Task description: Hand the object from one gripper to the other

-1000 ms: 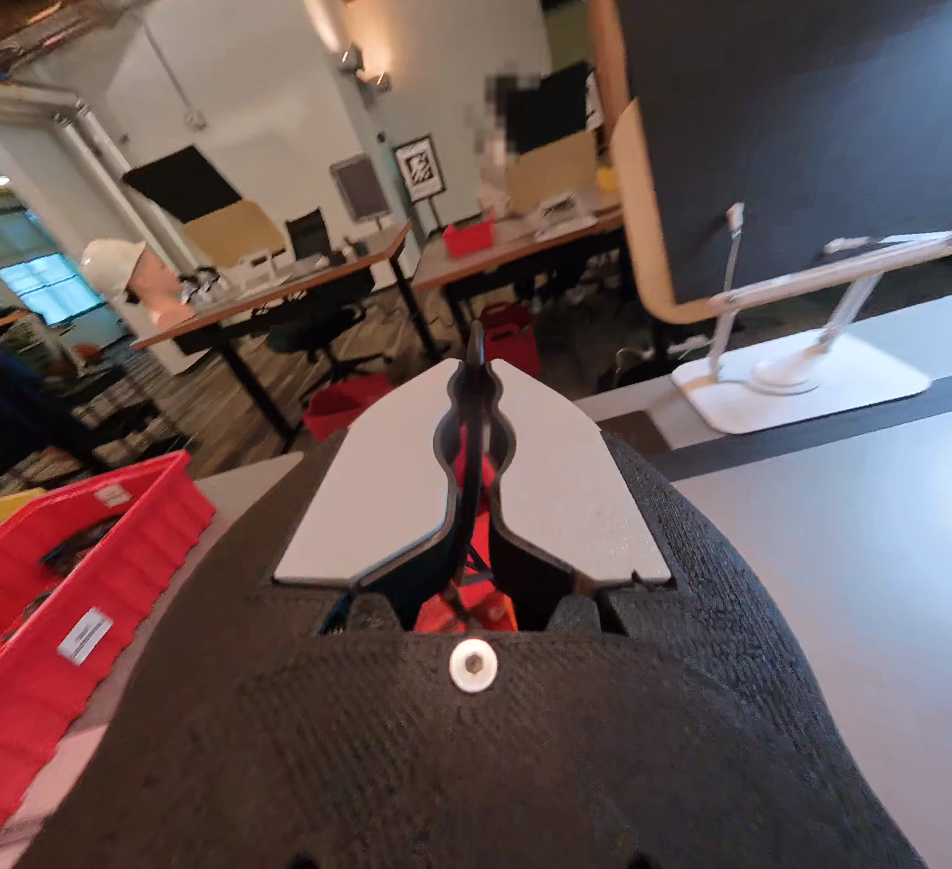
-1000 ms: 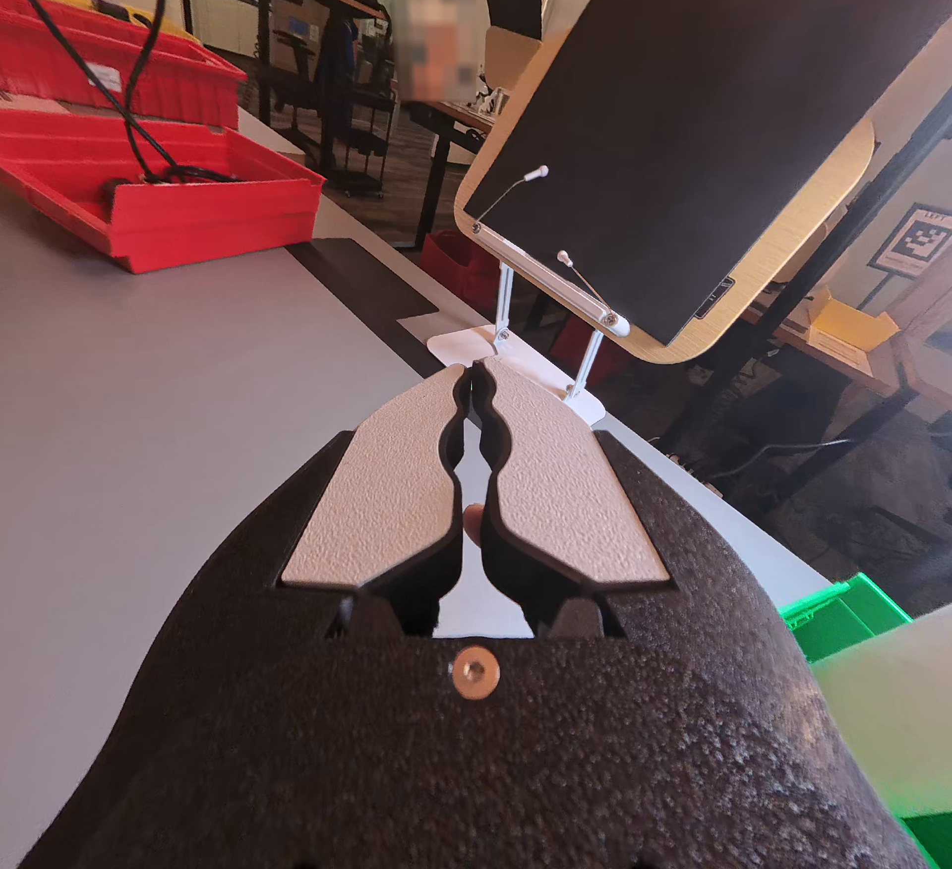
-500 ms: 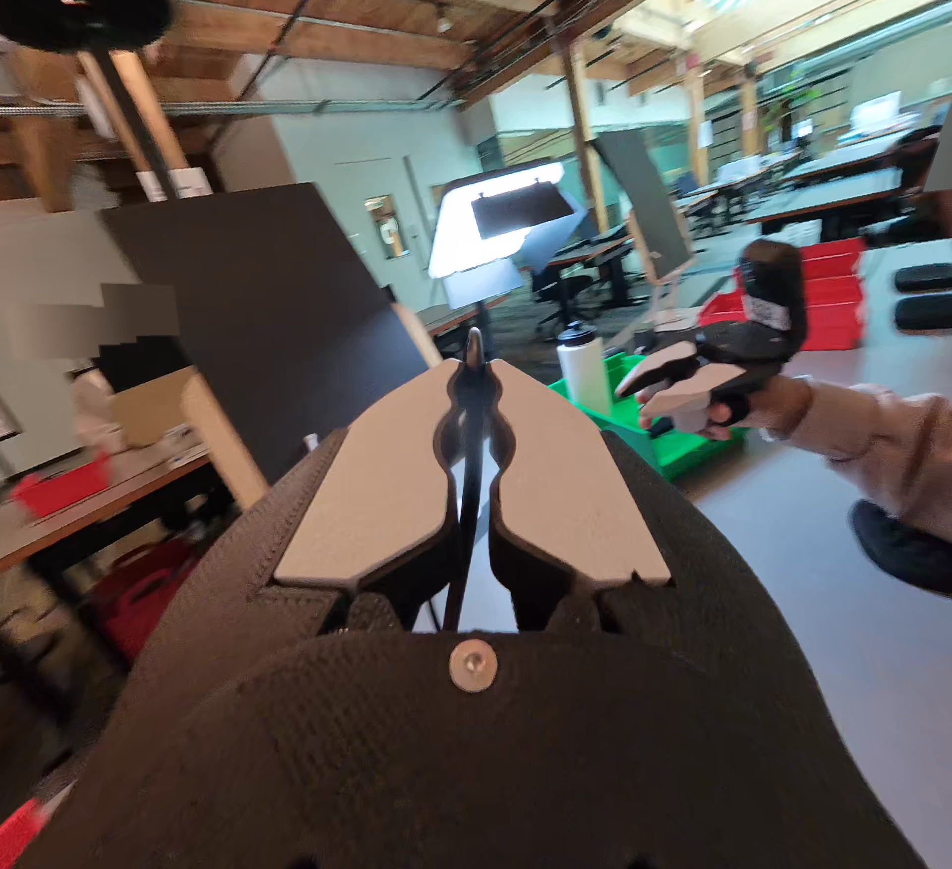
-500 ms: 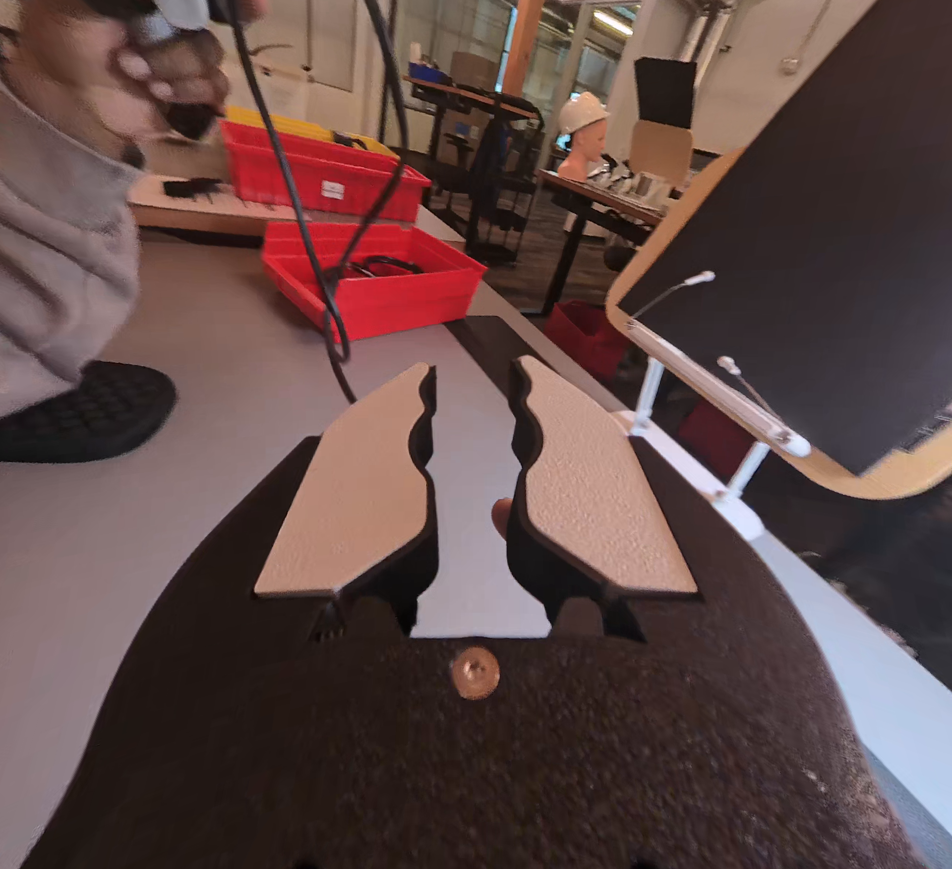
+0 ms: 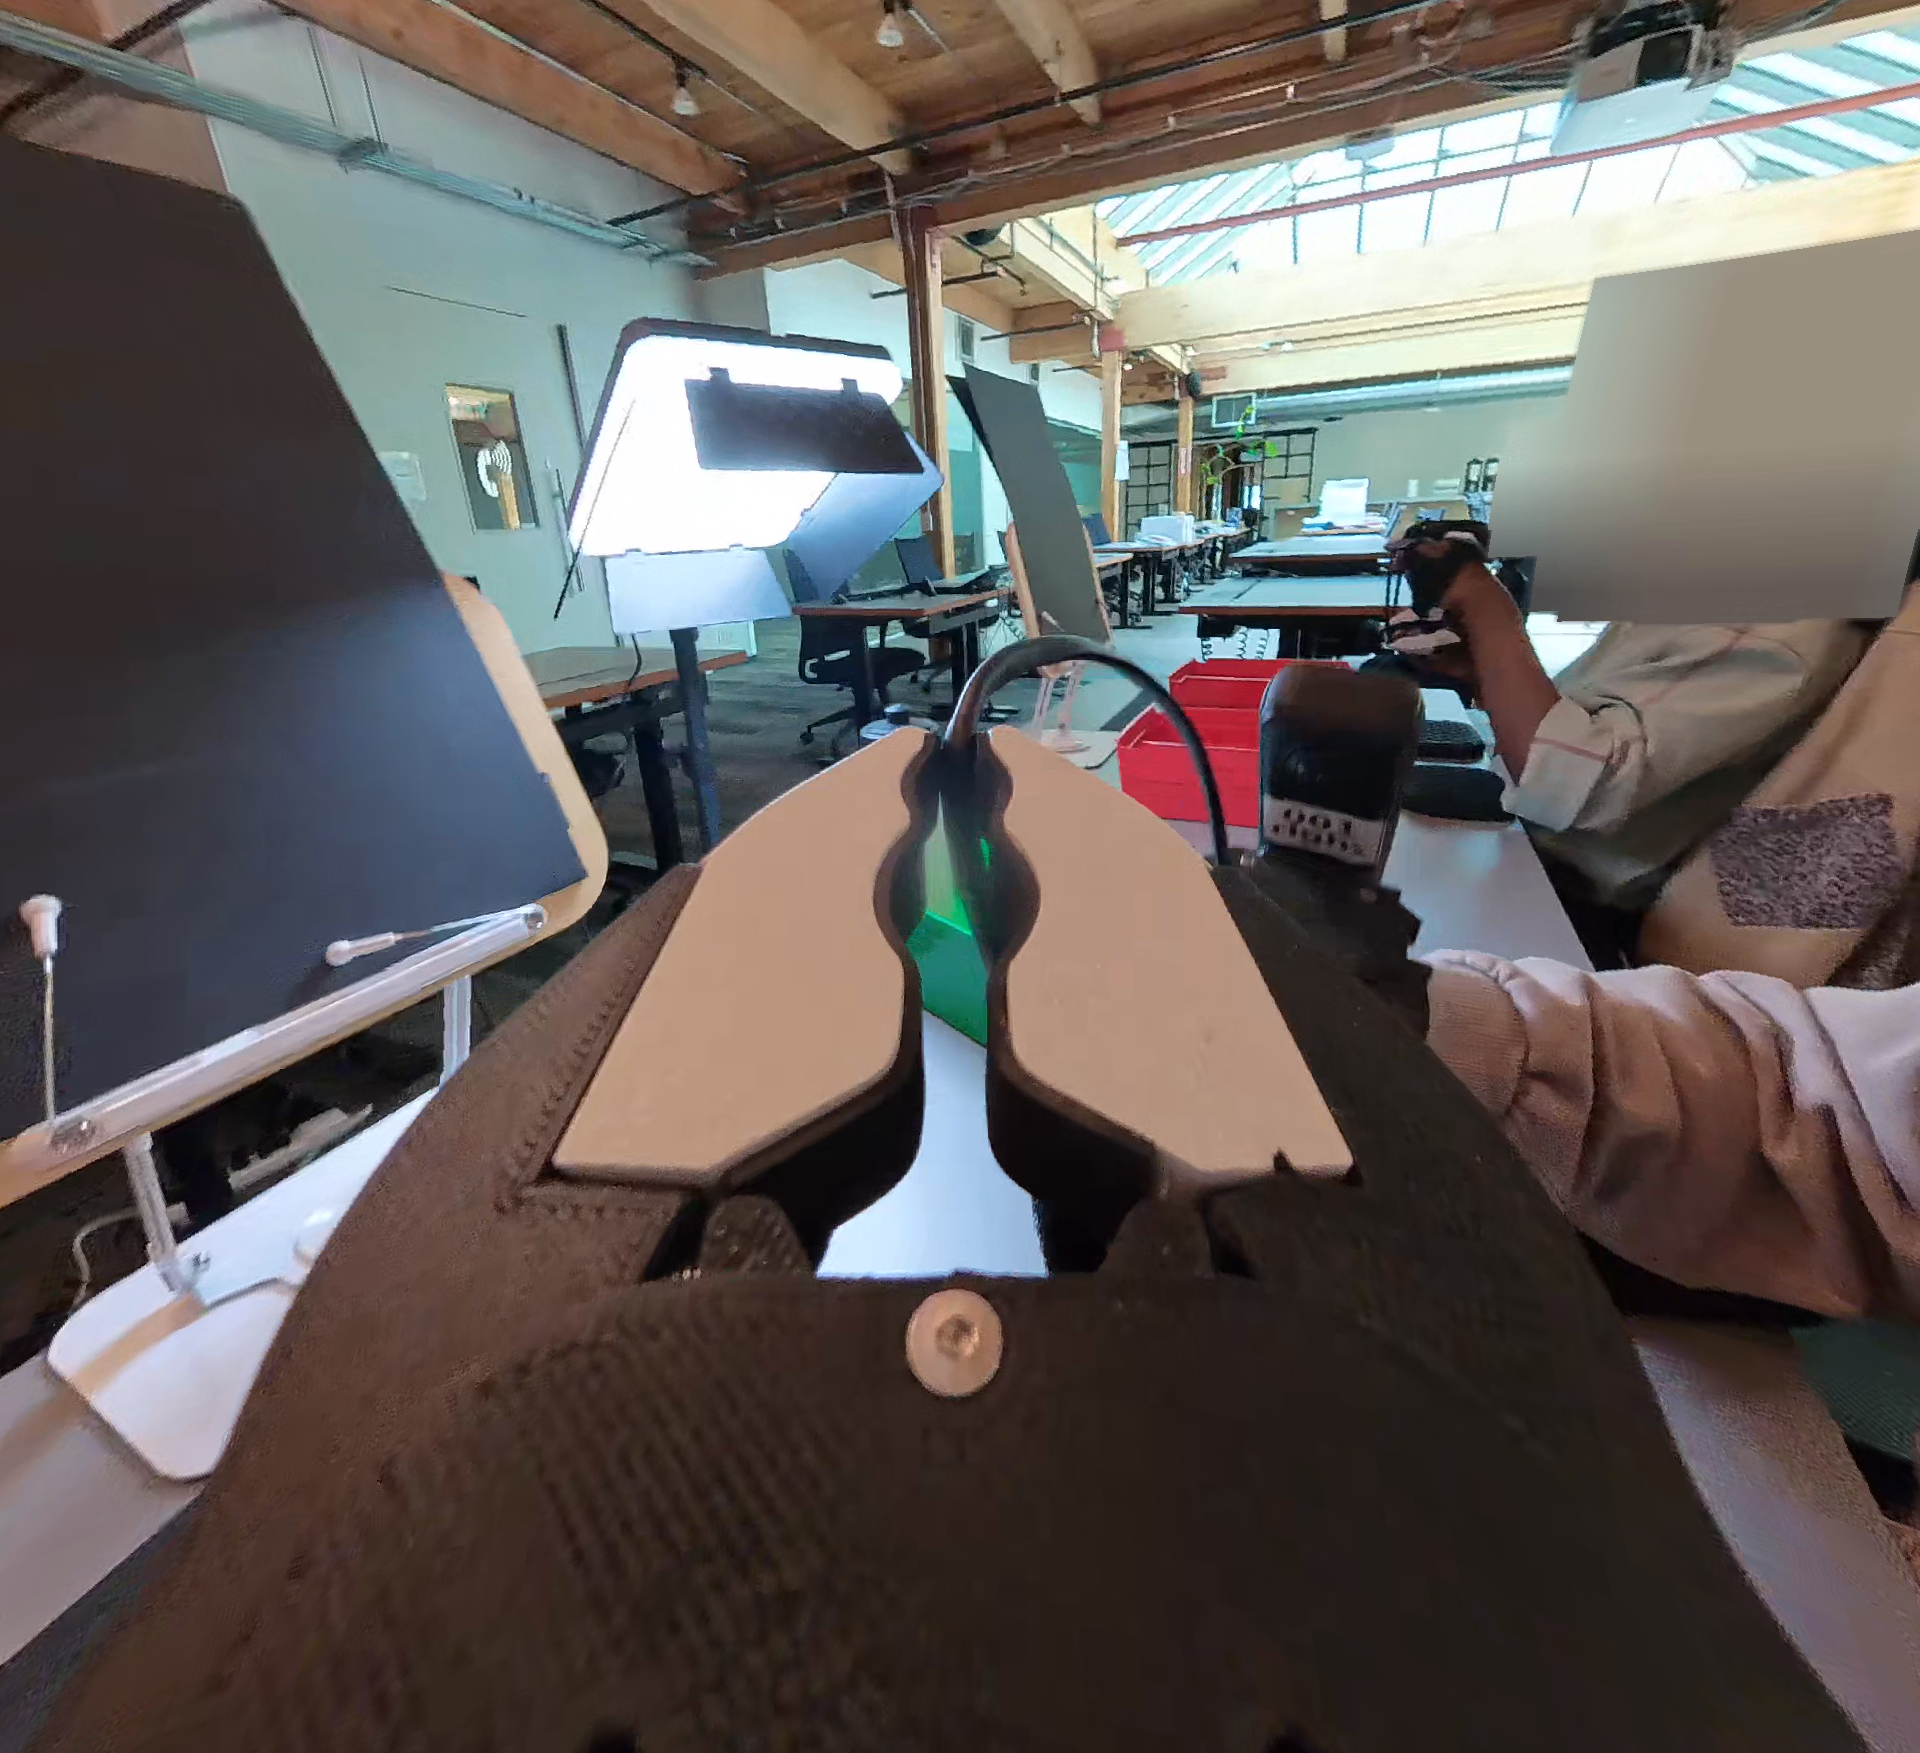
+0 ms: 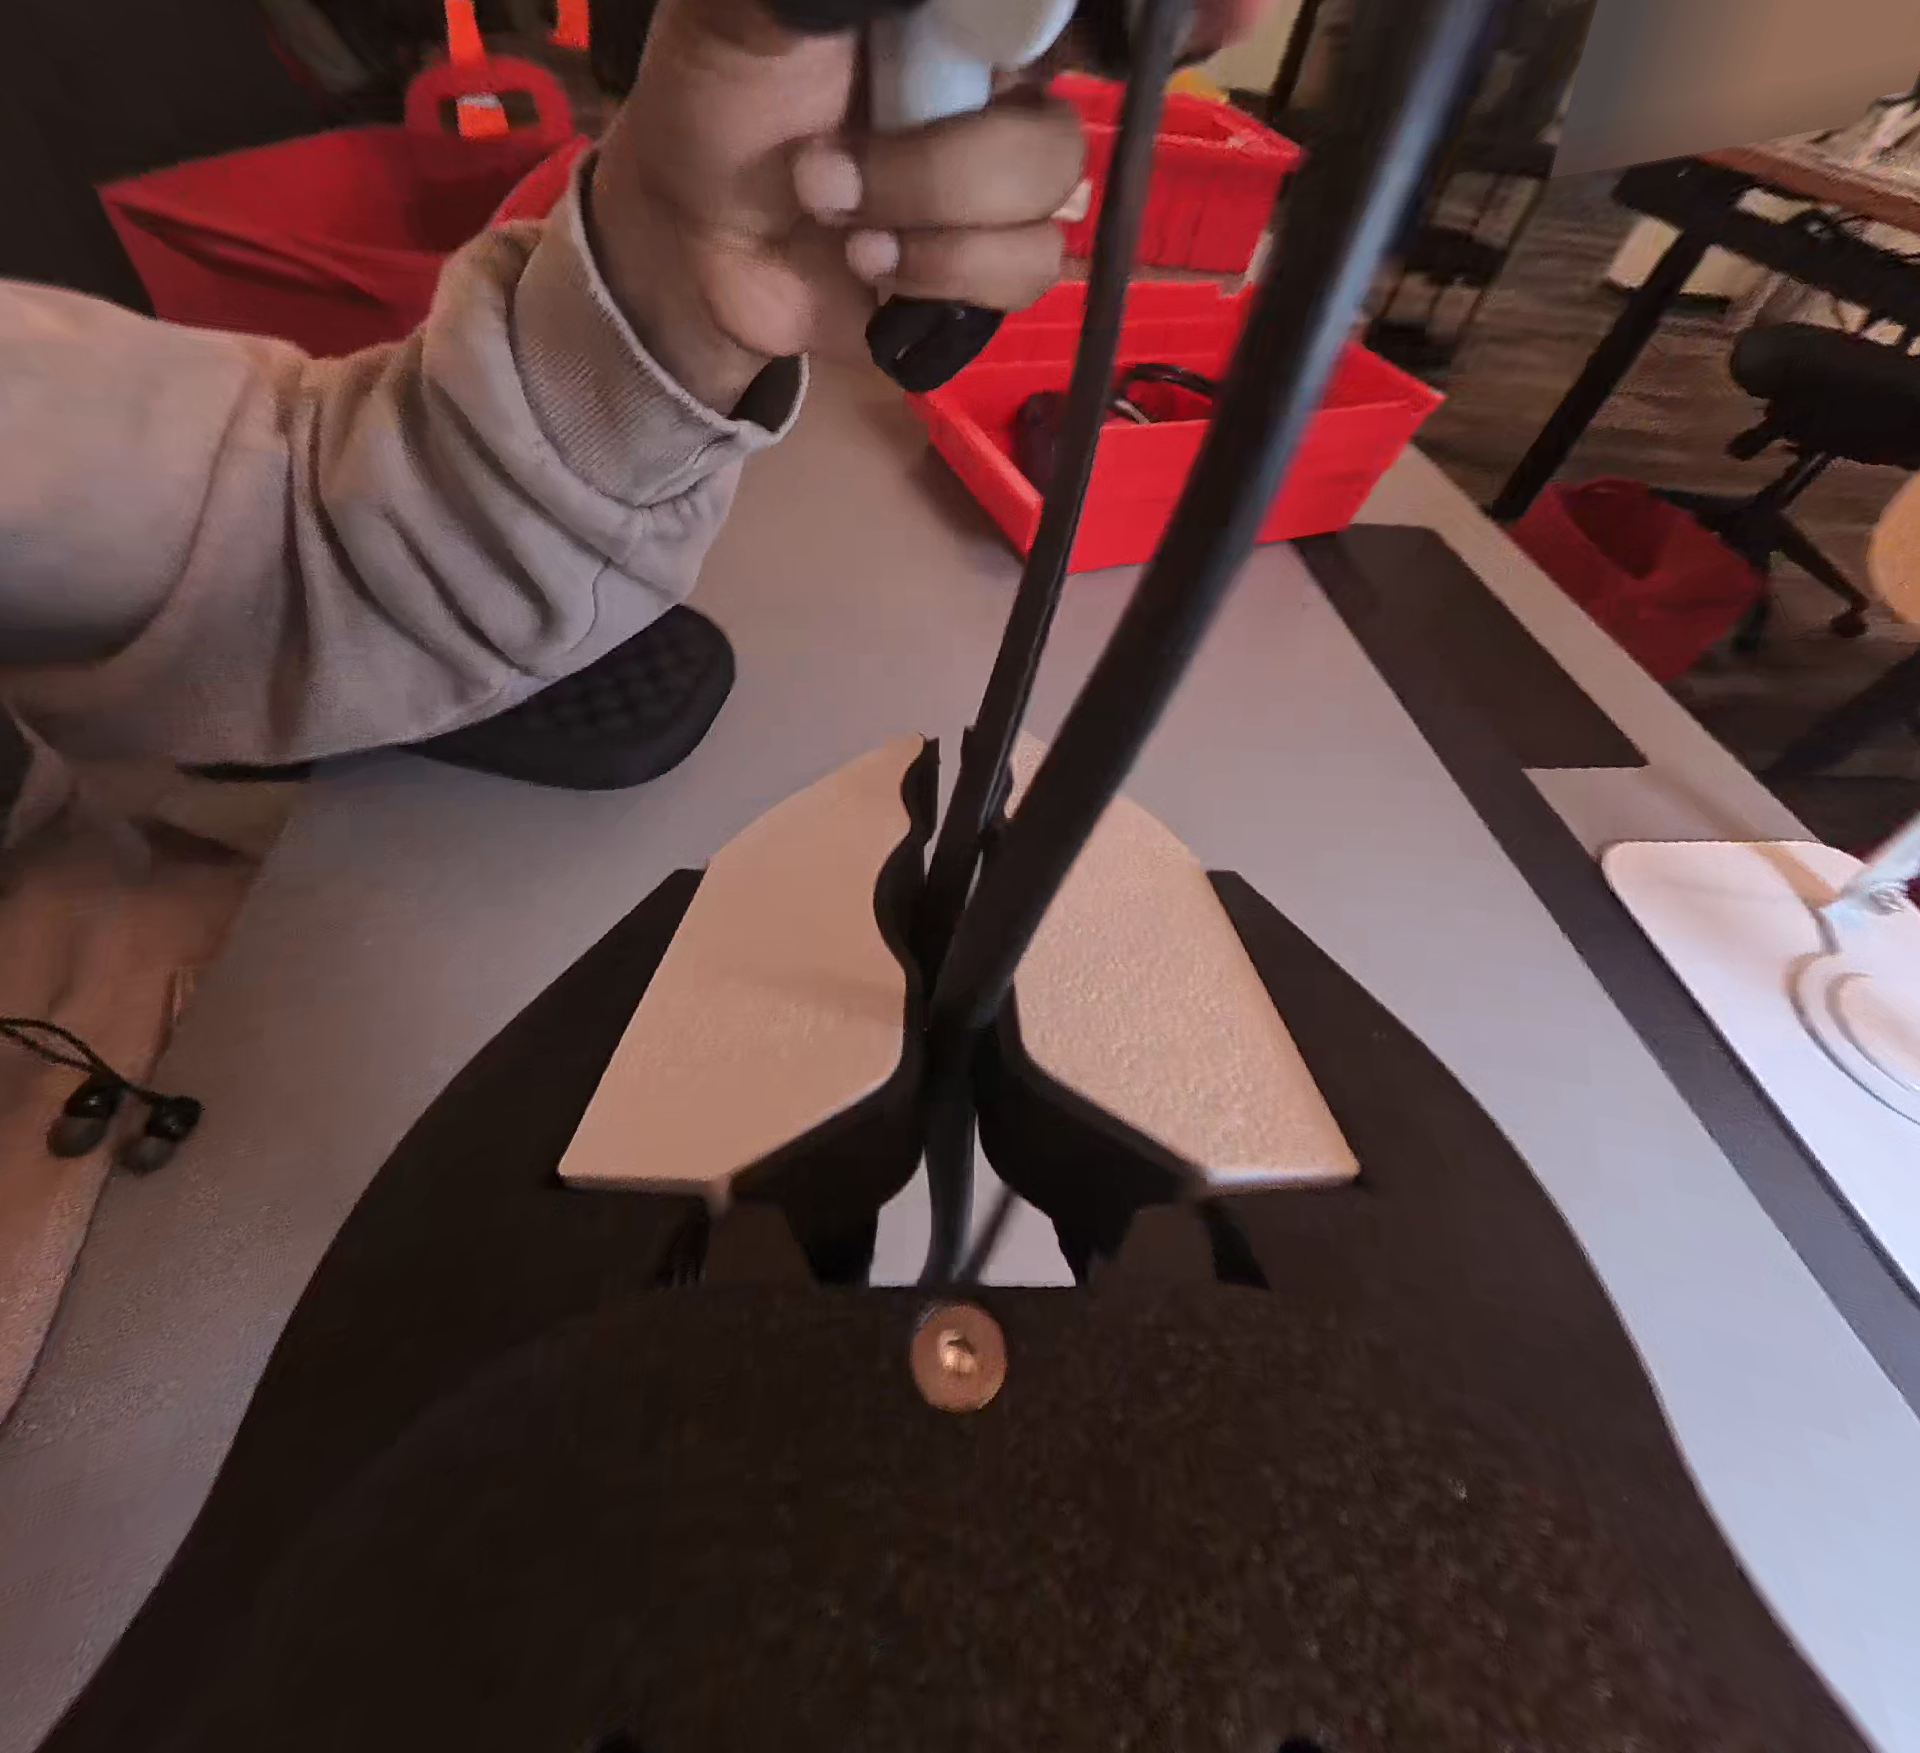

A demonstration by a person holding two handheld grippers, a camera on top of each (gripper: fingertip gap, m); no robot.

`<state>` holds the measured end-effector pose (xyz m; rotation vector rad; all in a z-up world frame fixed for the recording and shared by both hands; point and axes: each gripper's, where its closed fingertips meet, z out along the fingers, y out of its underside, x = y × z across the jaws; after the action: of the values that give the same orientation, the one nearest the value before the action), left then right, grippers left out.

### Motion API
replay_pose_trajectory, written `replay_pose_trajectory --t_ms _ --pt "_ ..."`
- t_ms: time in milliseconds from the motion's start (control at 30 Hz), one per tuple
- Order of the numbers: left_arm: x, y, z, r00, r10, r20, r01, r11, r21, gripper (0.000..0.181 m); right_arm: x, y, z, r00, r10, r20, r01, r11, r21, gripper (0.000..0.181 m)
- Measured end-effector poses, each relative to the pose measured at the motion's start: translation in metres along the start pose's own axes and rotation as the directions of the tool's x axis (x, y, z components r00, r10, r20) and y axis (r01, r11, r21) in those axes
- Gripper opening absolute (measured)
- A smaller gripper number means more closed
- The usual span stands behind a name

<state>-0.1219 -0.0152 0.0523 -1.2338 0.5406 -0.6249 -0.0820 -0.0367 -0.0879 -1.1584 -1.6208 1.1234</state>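
A: Where is the handover at?
B: Mid-transfer, I judge. Left gripper (image 5: 958, 753) is pinched tight on the black cable (image 5: 1081, 664); right gripper (image 6: 966, 768) is nearly closed around it above the surface (image 6: 831, 581).
A: Next?
B: Confirm the right grip, then release left.

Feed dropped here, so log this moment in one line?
phase: handover | left tongs: shut on black cable | right tongs: shut on black cable | release: not yet
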Motion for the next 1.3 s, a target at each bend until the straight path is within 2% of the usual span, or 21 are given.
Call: replay_pose_trajectory --t_ms 67,167,300,400,467,567,667,733,767,867,1033,1133,1300 --pt "-0.011 0.008 -0.004 0.999 -0.04 -0.008 0.039 0.998 -0.055 0.005 0.021 -0.005 -0.016 0.996 0.012 -0.091 -0.011 1.0 0.014 0.005" --pt "-0.017 0.02 -0.009 0.994 -0.089 -0.057 0.081 0.988 -0.135 0.011 0.056 0.0 -0.04 0.959 -0.054 -0.279 0.041 0.998 -0.052 0.005" --pt "-0.023 0.007 -0.016 0.995 -0.096 -0.04 0.092 0.992 -0.081 0.021 0.085 0.009 -0.068 0.838 -0.307 -0.452 0.209 0.945 -0.253 0.004" --pt "-0.019 0.007 -0.015 0.995 -0.088 -0.036 0.085 0.993 -0.083 0.021 0.097 0.011 -0.078 0.693 -0.514 -0.505 0.338 0.851 -0.403 0.005" --pt "-0.011 0.024 -0.005 0.992 -0.114 -0.055 0.105 0.984 -0.147 0.023 0.1 0.01 -0.076 0.594 -0.613 -0.52 0.402 0.787 -0.468 0.005" --pt "0.012 0.07 0.018 0.96 -0.248 -0.131 0.2 0.932 -0.301 0.037 0.097 0.0 -0.069 0.422 -0.734 -0.533 0.519 0.677 -0.521 0.005" --pt "0.035 0.116 0.037 0.879 -0.434 -0.196 0.322 0.845 -0.428 0.055 0.087 -0.008 -0.061 0.325 -0.774 -0.544 0.597 0.614 -0.517 0.004" --pt "0.046 0.13 0.044 0.84 -0.504 -0.202 0.371 0.804 -0.466 0.061 0.086 -0.009 -0.059 0.259 -0.803 -0.537 0.614 0.566 -0.55 0.004" --pt "0.048 0.136 0.047 0.852 -0.487 -0.191 0.353 0.805 -0.478 0.065 0.087 -0.006 -0.057 0.249 -0.817 -0.521 0.604 0.551 -0.576 0.004" --pt "0.055 0.145 0.05 0.935 -0.313 -0.165 0.19 0.838 -0.511 0.076 0.094 0.0 -0.057 0.243 -0.82 -0.519 0.581 0.551 -0.599 0.004" --pt "0.072 0.162 0.049 0.975 -0.129 -0.183 -0.008 0.798 -0.602 0.086 0.101 0.008 -0.056 0.297 -0.785 -0.544 0.535 0.609 -0.586 0.005" --pt "0.076 0.172 0.053 0.978 -0.14 -0.157 0.014 0.787 -0.616 0.09 0.104 0.013 -0.055 0.308 -0.775 -0.552 0.493 0.627 -0.604 0.004" --pt "0.077 0.173 0.06 0.949 -0.293 -0.118 0.171 0.789 -0.59 0.091 0.11 0.02 -0.056 0.303 -0.767 -0.566 0.434 0.64 -0.634 0.004"
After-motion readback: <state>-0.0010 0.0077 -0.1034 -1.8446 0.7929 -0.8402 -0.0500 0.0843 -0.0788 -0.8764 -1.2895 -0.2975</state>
